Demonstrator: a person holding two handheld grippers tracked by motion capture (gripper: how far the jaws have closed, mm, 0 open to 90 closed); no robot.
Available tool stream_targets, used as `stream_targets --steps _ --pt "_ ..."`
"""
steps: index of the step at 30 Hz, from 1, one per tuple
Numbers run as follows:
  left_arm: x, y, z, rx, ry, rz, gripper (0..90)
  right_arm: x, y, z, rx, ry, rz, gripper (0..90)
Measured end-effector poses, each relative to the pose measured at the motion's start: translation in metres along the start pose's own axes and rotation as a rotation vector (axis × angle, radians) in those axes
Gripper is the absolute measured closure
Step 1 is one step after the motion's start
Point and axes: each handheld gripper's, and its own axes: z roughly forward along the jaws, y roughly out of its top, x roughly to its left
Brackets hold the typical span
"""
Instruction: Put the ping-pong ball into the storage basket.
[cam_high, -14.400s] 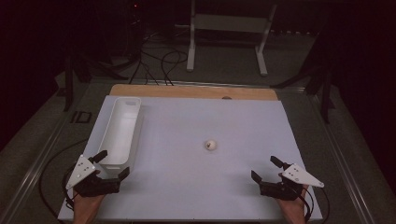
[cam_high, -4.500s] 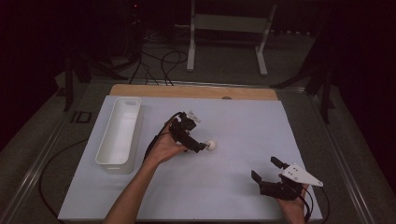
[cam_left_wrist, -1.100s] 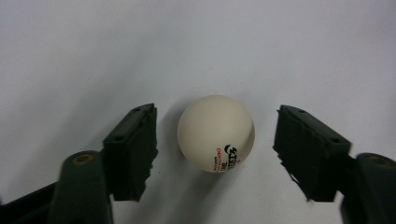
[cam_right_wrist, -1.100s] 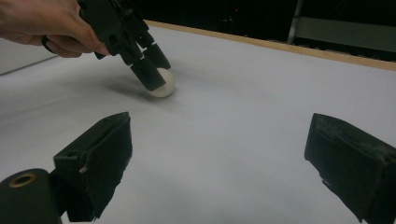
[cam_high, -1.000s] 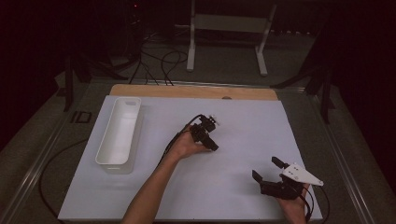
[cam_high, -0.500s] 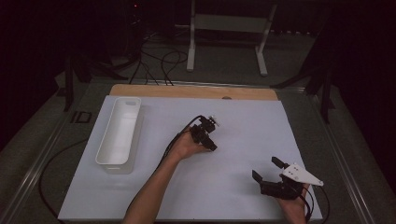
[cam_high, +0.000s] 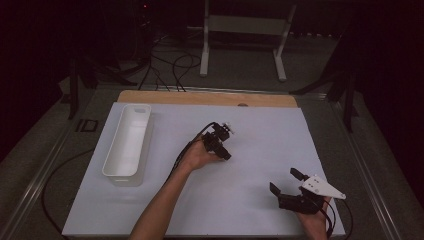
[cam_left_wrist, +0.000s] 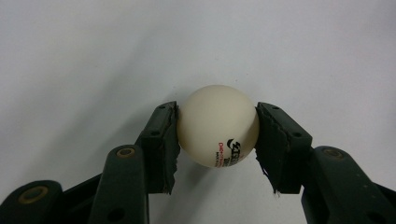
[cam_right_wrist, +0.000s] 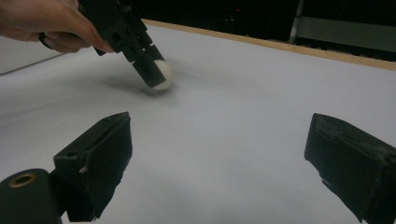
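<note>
The white worktop (cam_high: 260, 210) carries one long white tray (cam_high: 127, 140) near its left edge, lying lengthwise toward the far edge, and one white ball (cam_left_wrist: 217, 125) near the middle of the sheet, well apart from the tray. There are two grippers and two hands, one of each per side. A second ago the left gripper (cam_high: 223, 150) already stood over the ball with the hand in the same place; what has changed since is the jaws, which have just been closing and now rest on the ball. In the left gripper view both pads (cam_left_wrist: 166, 140) press against opposite sides of it, the printed mark facing the camera, and the ball sits at the pad tips with the worktop right beneath. From the right gripper view the ball (cam_right_wrist: 161, 74) looks to be at or barely off the sheet, so I judge the grasp made but the lift not yet begun; the likely step ahead is carrying it left to the tray. The grip is near the tips, so a smooth ball could squirt out if jolted. The right gripper (cam_high: 290, 182) rests near the worktop's near right corner, jaws wide apart and holding nothing.
</note>
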Motion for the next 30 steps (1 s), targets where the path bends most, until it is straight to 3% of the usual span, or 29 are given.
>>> stream_targets --steps 30 --pt "0.002 -0.004 -0.028 -0.054 0.071 -0.030 51.3 0.001 0.000 0.001 0.000 0.008 0.002 7.1"
